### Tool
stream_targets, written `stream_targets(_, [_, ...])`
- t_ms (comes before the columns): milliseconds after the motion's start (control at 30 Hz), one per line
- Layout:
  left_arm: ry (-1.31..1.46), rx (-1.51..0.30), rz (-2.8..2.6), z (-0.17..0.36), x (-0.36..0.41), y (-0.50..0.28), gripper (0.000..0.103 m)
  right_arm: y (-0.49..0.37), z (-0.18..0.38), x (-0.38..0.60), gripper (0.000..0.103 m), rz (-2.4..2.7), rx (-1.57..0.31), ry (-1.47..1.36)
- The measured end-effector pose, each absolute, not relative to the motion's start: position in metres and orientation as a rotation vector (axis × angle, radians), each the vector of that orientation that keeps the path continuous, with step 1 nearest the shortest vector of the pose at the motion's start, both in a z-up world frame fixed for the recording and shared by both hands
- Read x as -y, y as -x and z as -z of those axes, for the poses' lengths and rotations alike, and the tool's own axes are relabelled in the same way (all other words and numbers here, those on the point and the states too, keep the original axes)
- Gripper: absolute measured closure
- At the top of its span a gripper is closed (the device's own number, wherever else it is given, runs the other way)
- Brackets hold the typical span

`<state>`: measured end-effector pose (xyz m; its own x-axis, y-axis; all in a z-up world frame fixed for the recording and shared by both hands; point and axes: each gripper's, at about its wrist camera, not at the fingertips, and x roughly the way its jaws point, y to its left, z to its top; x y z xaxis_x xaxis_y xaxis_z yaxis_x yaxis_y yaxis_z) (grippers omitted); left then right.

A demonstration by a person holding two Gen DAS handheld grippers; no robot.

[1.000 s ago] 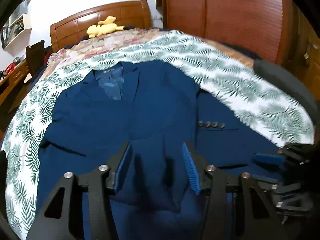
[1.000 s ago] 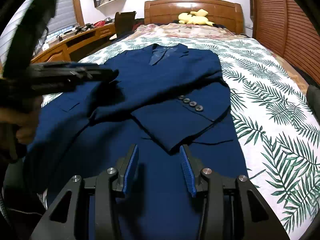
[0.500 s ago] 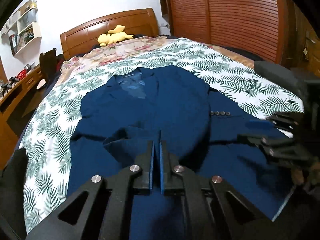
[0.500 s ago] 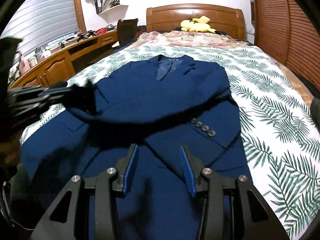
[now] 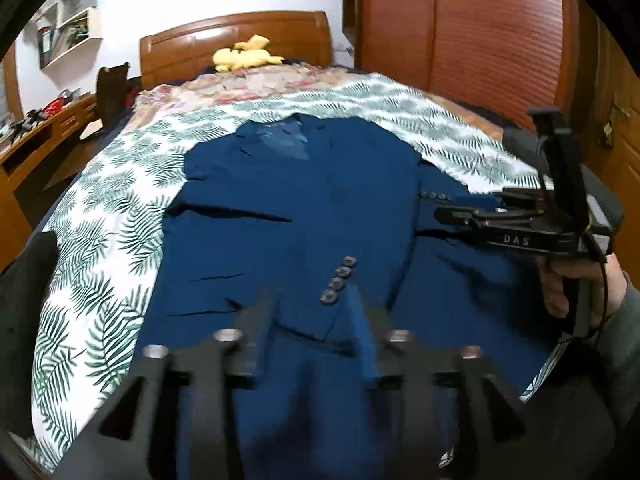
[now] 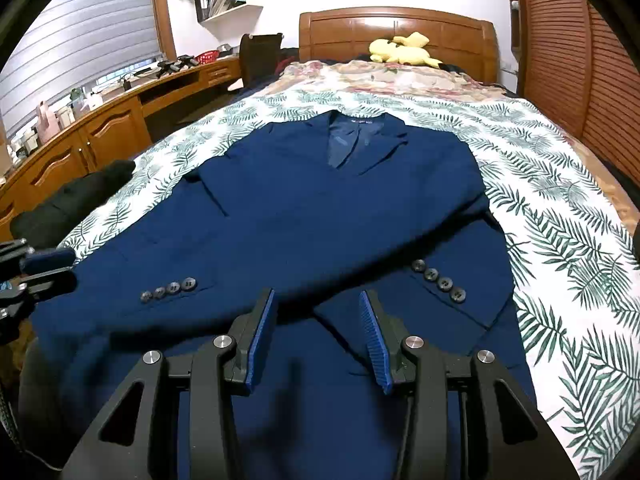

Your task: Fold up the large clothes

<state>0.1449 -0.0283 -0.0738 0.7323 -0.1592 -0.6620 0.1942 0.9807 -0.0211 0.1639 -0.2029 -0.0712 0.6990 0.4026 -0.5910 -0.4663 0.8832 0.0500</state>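
A navy blue suit jacket (image 6: 320, 216) lies face up on the bed, collar toward the headboard; it also shows in the left wrist view (image 5: 304, 216). Both sleeves lie folded across the lower front, each cuff showing a row of buttons (image 6: 438, 280) (image 6: 168, 289). My left gripper (image 5: 316, 320) is open and blurred, just above the left sleeve cuff (image 5: 336, 280), holding nothing. My right gripper (image 6: 316, 332) is open and empty, hovering over the jacket's lower part. The right gripper also shows from the side in the left wrist view (image 5: 520, 220).
The bed has a white leaf-print cover (image 6: 560, 184) and a wooden headboard (image 6: 400, 32) with a yellow plush toy (image 6: 400, 50). A wooden desk (image 6: 100, 128) runs along the left. A wooden wardrobe (image 5: 480, 28) stands on the right. A dark garment (image 6: 72, 200) lies at the bed's left edge.
My left gripper was shut on the left sleeve half a second ago; it has opened and let the sleeve lie across the jacket front. The right gripper stayed open.
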Motion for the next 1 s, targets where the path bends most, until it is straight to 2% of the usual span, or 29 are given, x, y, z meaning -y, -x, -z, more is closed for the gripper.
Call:
stream_targets(100, [-0.029,-0.709,0.169,0.079,0.010,-0.138,0.030,-0.165,0.074,0.202,0.059,-0.494,-0.641,0.108])
stream_targets(133, [-0.025,-0.710,0.159,0.082,0.005,-0.136,0.027,-0.165,0.074,0.202,0.059,-0.495,-0.641,0.107])
stream_targets(467, [0.022,-0.766,0.031,0.113,-0.061,-0.115,0.027,-0.163,0.084,0.176,0.059,-0.541,-0.656,0.153])
stream_targets(900, [0.050,-0.679,-0.018,0.099,-0.098,-0.085,0.027,-0.123,0.060,0.187,0.059,-0.552,-0.611,0.188])
stream_targets(967, [0.036,-0.658,-0.022,0.096,-0.099,-0.080,0.027,-0.114,0.055,0.197,0.046,-0.554,-0.593,0.189])
stream_targets(1000, [0.027,-0.654,-0.026,0.095,-0.100,-0.079,0.027,-0.109,0.054,0.203,0.042,-0.556,-0.585,0.185])
